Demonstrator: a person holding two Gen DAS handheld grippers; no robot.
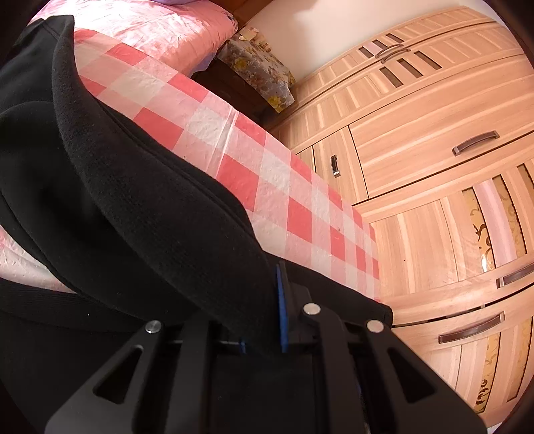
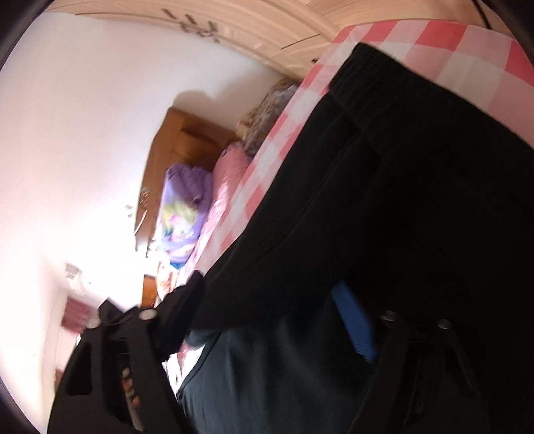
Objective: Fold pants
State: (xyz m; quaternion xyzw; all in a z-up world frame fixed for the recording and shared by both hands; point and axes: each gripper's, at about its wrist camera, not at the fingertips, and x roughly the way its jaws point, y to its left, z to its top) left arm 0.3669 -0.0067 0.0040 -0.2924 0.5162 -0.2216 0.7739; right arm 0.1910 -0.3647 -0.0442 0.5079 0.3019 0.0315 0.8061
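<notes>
Black pants (image 1: 133,200) lie in a thick fold across a red-and-white checked cloth (image 1: 250,167) on the bed. My left gripper (image 1: 263,317) is shut on a bunched edge of them; one blue pad (image 1: 279,300) presses the fabric and the other pad is hidden under it. In the blurred, rolled right wrist view the pants (image 2: 400,167) fill the right half. My right gripper (image 2: 270,310) stands open, with black fabric lying between its fingers. Its blue pad (image 2: 353,320) shows bare and its other finger (image 2: 187,300) sits at the fabric's edge.
A wooden wardrobe (image 1: 434,133) with drawers stands close along the bed's far side. A bedside table under a floral cover (image 1: 257,63) sits by the pink bedding (image 1: 150,23). A purple pillow (image 2: 183,213) lies against the wooden headboard (image 2: 180,140).
</notes>
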